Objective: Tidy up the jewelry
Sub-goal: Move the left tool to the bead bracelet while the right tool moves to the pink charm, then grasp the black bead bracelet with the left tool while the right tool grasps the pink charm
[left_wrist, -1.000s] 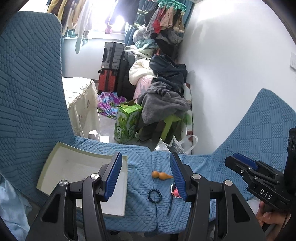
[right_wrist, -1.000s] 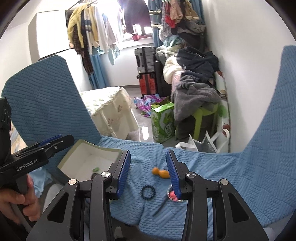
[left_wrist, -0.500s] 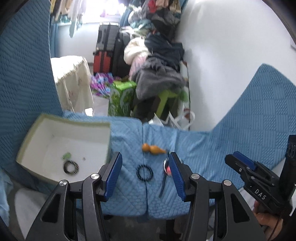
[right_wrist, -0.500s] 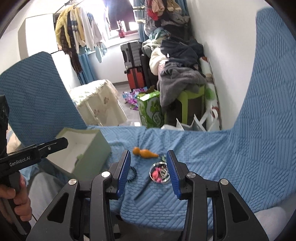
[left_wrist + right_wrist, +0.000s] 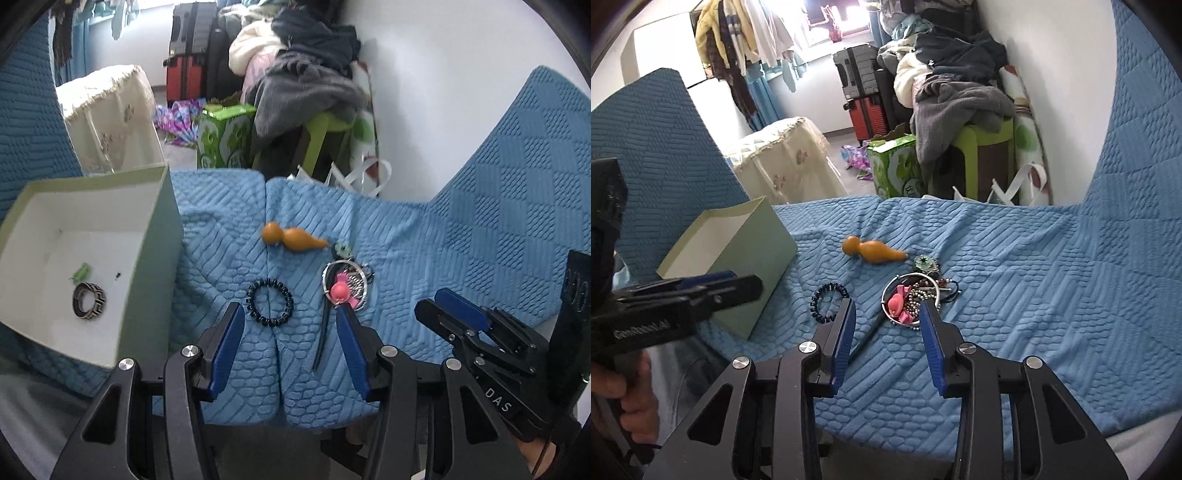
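Note:
On a blue quilted cover point(image 5: 406, 236) lie a black bead bracelet point(image 5: 269, 302), an orange gourd charm point(image 5: 291, 238), a dark hair stick point(image 5: 321, 332) and a tangle of jewelry with a silver bangle and a pink piece point(image 5: 345, 286). An open pale green box point(image 5: 147, 258) at the left holds a patterned ring point(image 5: 88, 300) and a small green piece point(image 5: 79, 274). My left gripper point(image 5: 290, 314) is open and empty just short of the bracelet. My right gripper point(image 5: 886, 306) is open and empty, hovering over the near edge of the tangle point(image 5: 912, 295). The bracelet point(image 5: 827, 301), gourd point(image 5: 871, 251) and box point(image 5: 738, 266) also show in the right wrist view.
Beyond the cover's far edge are a green carton point(image 5: 221, 136), a green stool piled with clothes point(image 5: 314, 96), suitcases point(image 5: 192, 51) and a cloth-covered stand point(image 5: 110, 110). Blue quilted backrests rise at left and right. A white wall stands at the right.
Both grippers have tilted down and moved closer to the jewelry. The box interior with the ring has come into the left view. Both stay open.

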